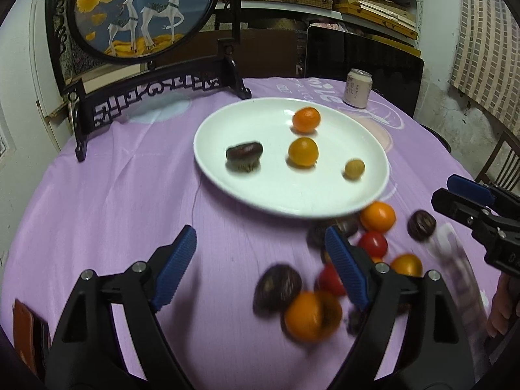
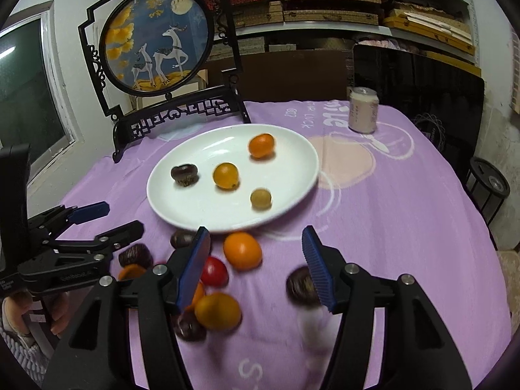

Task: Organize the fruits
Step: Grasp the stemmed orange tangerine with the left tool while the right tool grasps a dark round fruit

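Note:
A white plate [image 1: 227,182] [image 2: 182,208] holds a dark chestnut [image 1: 244,156], two small oranges [image 1: 306,119] [image 1: 303,151] and a pale yellow fruit [image 1: 354,169]. In front of the plate, loose fruit lies on the purple cloth: oranges [image 2: 242,250], red tomatoes [image 2: 213,271] and chestnuts [image 2: 302,286]. My left gripper [image 1: 260,260] hovers open over the left side of this pile, its pads touching nothing. My right gripper [image 2: 256,260] is open above the pile too, with fruit on the cloth below its fingers. Each gripper shows in the other's view: right gripper [image 1: 455,196], left gripper [image 2: 113,219].
A black carved stand with a round deer picture [image 1: 143,16] stands at the table's back left. A pale drink can [image 1: 357,88] sits behind the plate on the right. Dark chairs, shelves and a black basket [image 2: 487,191] surround the table. A hand [image 1: 500,312] holds the right gripper.

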{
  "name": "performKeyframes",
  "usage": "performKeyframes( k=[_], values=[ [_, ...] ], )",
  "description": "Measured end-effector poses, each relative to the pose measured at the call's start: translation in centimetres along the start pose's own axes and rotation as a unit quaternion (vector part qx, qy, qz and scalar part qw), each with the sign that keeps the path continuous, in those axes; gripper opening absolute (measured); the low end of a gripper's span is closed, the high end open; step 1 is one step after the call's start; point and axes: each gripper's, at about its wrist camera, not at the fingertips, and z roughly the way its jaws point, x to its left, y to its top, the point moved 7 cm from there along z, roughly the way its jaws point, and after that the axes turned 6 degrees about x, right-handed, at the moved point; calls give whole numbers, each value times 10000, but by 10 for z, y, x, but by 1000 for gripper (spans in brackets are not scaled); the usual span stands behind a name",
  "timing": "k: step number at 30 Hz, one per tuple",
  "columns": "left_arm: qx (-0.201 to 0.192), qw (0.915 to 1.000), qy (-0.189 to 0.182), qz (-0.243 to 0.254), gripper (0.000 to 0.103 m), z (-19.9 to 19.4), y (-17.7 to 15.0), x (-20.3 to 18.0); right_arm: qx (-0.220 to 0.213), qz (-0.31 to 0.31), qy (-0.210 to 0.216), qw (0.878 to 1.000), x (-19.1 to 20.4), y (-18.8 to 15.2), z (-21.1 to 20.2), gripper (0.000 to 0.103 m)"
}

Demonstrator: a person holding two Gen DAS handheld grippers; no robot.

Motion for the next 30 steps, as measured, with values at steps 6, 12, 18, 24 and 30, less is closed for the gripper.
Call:
performKeyframes(
  k=[6, 12, 18, 24, 30],
  values=[
    [10, 9999, -39, 158, 87, -16, -28, -8, 22, 331, 40, 9994, -16, -17, -11, 60],
    [110, 9987, -110, 480, 88, -20, -50, -23, 61, 543, 52, 9985, -26, -35, -18, 60],
    [331, 9971, -318, 605, 85, -6, -54, -30, 26, 755, 86, 9971, -35, -36, -21, 60],
    [416, 9954, -738, 448, 75, 4, -48, -29, 161, 794, 43, 9967, -39, -39, -16, 60],
    [448, 9936, -904, 508, 41, 3, -49, -32, 372, 966, -102, 9946, -53, -44, -6, 60]
  ],
)
